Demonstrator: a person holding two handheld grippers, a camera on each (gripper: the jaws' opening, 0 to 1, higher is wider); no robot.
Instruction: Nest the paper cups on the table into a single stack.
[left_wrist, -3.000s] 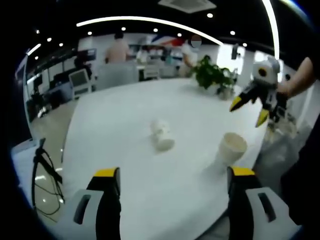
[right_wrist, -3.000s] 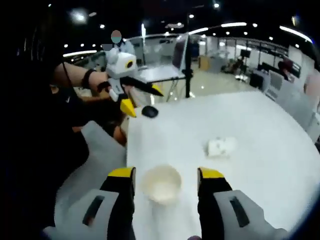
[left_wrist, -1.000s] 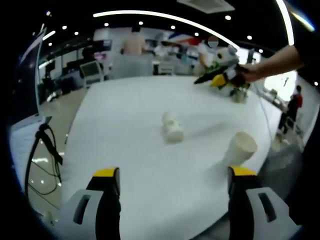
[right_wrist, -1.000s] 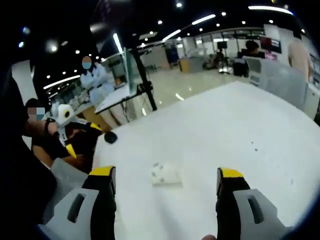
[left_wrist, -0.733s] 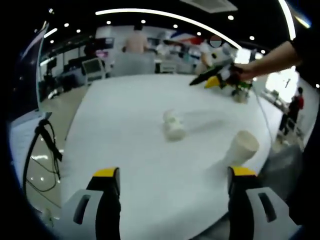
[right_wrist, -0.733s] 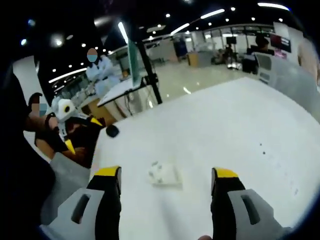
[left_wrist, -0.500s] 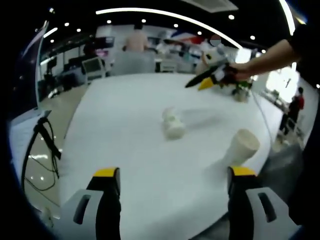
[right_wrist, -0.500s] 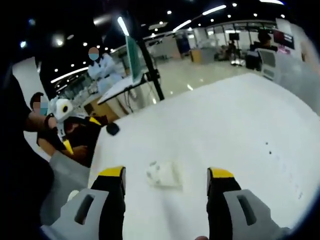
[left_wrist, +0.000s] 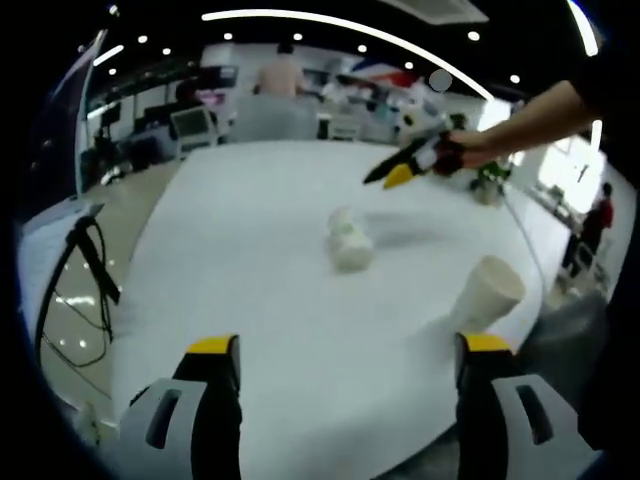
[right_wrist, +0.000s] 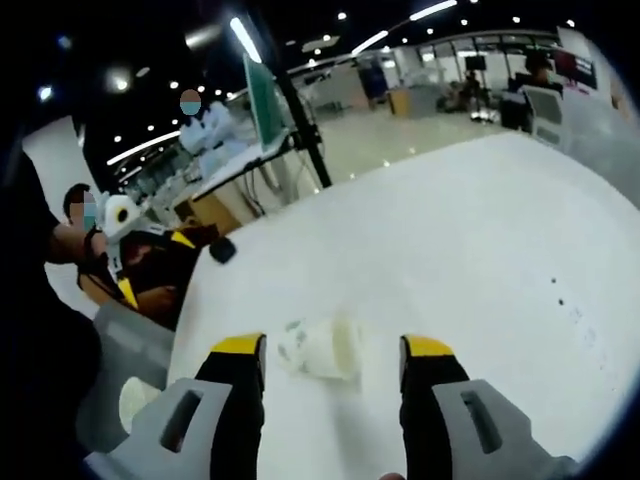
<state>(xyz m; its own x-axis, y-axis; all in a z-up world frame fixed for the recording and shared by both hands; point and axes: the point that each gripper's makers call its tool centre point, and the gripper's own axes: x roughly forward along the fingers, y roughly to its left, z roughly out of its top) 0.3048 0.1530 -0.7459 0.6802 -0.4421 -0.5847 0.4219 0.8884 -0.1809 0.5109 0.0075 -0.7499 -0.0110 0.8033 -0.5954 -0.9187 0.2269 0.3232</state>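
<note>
A paper cup (left_wrist: 350, 243) lies on its side in the middle of the white table (left_wrist: 250, 260). A second cup (left_wrist: 487, 292) stands upright near the table's right edge. My left gripper (left_wrist: 348, 346) is open and low at the near edge, well short of both cups. The right gripper (left_wrist: 398, 172), held by a hand, hovers just beyond the lying cup. In the right gripper view the lying cup (right_wrist: 320, 347) sits between the tips of my open right gripper (right_wrist: 333, 347), with a gap on each side. The left gripper (right_wrist: 125, 262) shows at the far left.
A small black object (right_wrist: 222, 250) rests near the table's far corner. A potted plant (left_wrist: 488, 180) stands at the table's back right. Cables (left_wrist: 85, 285) hang off the left side. People and office desks fill the background.
The right gripper has come closer to the lying cup and its jaws have narrowed, so the cup now sits between their tips. The left gripper has stayed open and nearly still.
</note>
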